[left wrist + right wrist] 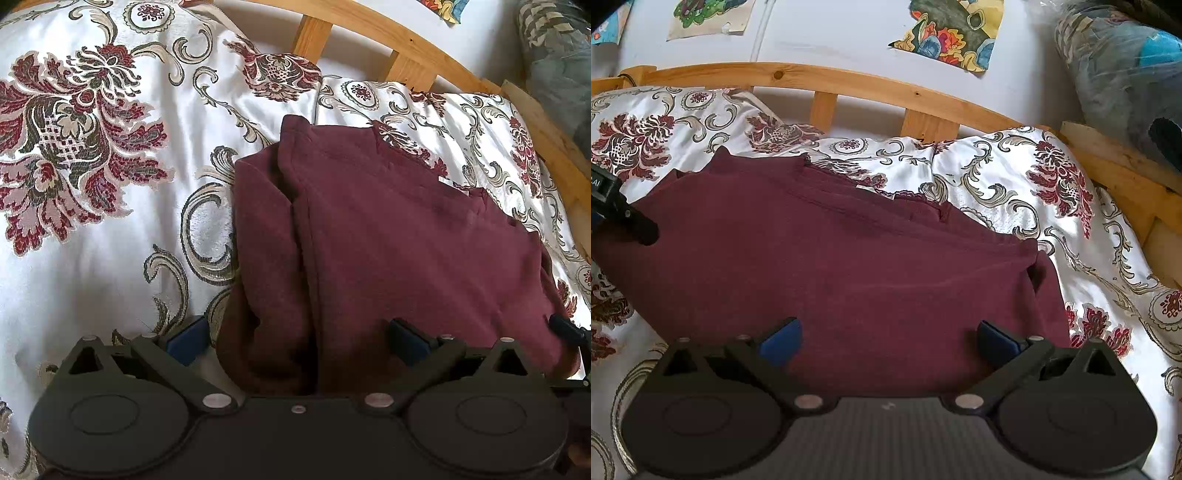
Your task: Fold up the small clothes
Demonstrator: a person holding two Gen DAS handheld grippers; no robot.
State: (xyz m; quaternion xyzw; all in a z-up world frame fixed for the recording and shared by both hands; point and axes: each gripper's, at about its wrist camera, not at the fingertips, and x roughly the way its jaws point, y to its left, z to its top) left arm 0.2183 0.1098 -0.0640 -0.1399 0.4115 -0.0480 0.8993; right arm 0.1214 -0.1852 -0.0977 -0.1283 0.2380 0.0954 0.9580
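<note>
A maroon garment [399,236] lies partly folded on the flowered bedspread [92,184], with a layered fold along its left side. My left gripper [295,339] is open, its blue pads wide apart over the garment's near left edge. In the right wrist view the same garment [849,258] spreads across the middle. My right gripper [886,338] is open over its near edge, holding nothing. The left gripper's tip [624,218] shows at the left edge of the right wrist view, resting at the garment's left side.
A wooden bed rail [827,79] runs along the far side of the bed against a white wall with paper drawings [949,33]. A bundle in clear plastic [1123,74] sits at the far right. Bedspread [1052,206] extends right of the garment.
</note>
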